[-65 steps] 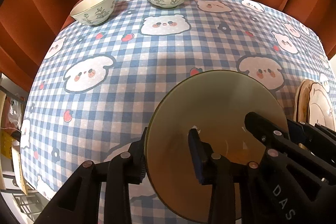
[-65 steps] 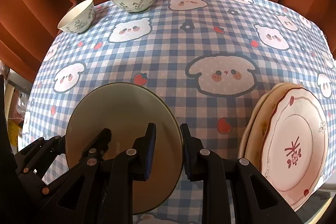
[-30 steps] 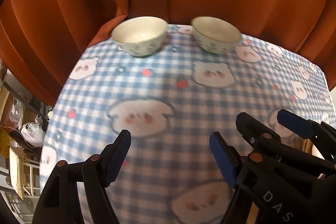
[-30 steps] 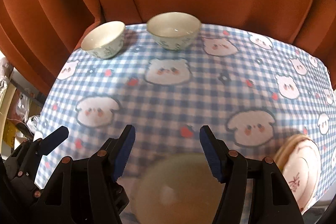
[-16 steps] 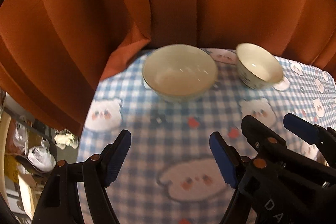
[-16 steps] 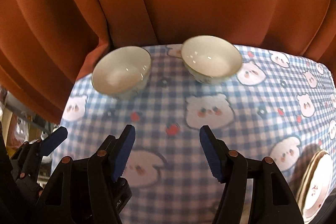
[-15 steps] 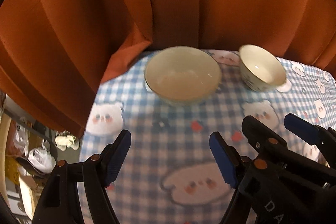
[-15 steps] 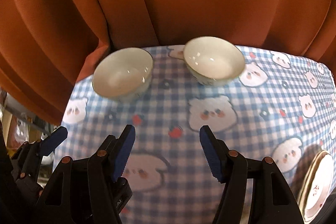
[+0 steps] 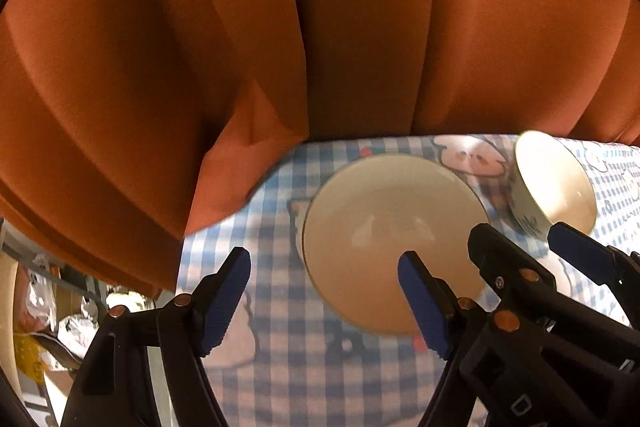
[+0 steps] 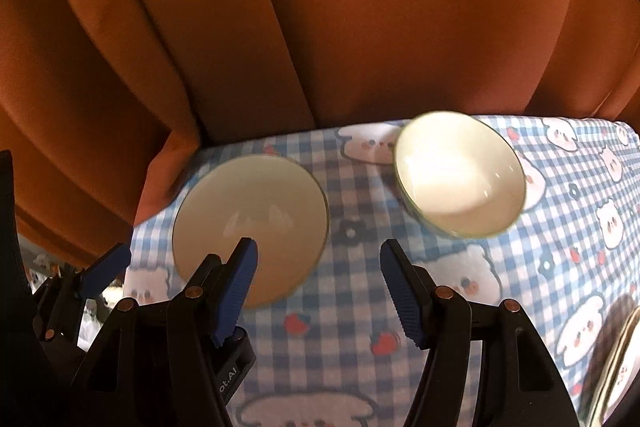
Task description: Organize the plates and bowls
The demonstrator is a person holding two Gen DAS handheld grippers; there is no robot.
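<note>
At the far edge of the blue-and-white checked tablecloth with bear faces [image 10: 348,311], just in front of the rust-orange curtain [image 10: 320,27], sit the two cream ceramic bowls I am after: the near-left bowl [image 9: 394,241] and the far-right bowl [image 10: 458,173], close together but not touching. I judge this to be the reach toward the bowls, with nothing lifted yet. My left gripper [image 9: 324,301] is spread and empty, its right pad over the near-left bowl's rim, though I cannot tell if it touches. My right gripper [image 10: 318,289] is likewise spread and empty, aimed at the cloth between the bowls. Both bowls stand upright, mouths up; being round, they have no long axis across the table. Next I would set one pad inside a rim and one outside, then pinch. A plate edge [image 10: 616,367] shows at lower right.
</note>
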